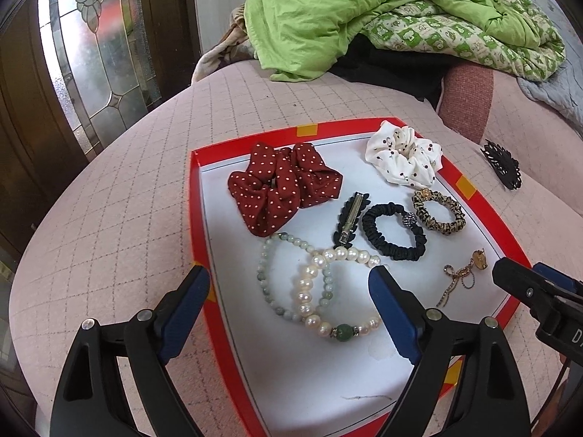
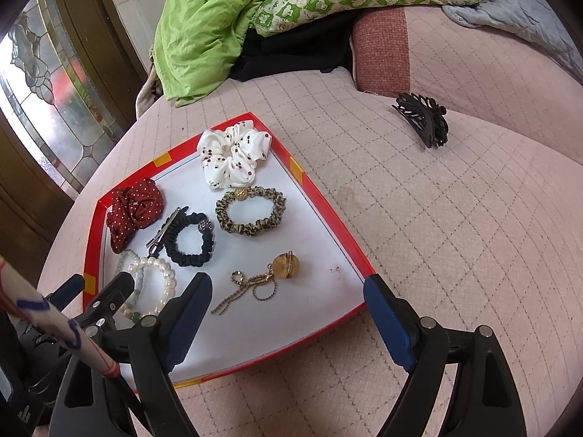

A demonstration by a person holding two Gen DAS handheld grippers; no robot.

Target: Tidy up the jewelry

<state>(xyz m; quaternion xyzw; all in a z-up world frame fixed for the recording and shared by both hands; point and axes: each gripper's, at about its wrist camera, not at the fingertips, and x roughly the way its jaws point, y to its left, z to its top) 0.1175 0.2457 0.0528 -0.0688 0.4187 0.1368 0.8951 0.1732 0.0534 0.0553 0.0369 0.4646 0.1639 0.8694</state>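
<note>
A red-rimmed tray [image 1: 196, 218] with a white floor lies on a pink quilted cushion. In it are a red dotted scrunchie [image 1: 280, 189], a white scrunchie [image 1: 400, 158], a black hair clip [image 1: 348, 218], a black scrunchie [image 1: 393, 231], a leopard scrunchie [image 1: 439, 211], a gold brooch with chains [image 2: 269, 276], a jade bracelet [image 1: 269, 284] and a pearl bracelet [image 1: 309, 291] lying across it. My left gripper [image 1: 288, 273] hangs open above the two bracelets. My right gripper [image 2: 288, 282] is open over the tray's near right corner, by the brooch. Neither holds anything.
A black claw clip [image 2: 422, 120] lies on the cushion outside the tray, to its far right. A green quilt [image 1: 346, 11] and dark clothing are piled behind. A leaded glass door [image 1: 94, 54] stands at the left. A striped stick [image 2: 54, 320] crosses the right wrist view's lower left.
</note>
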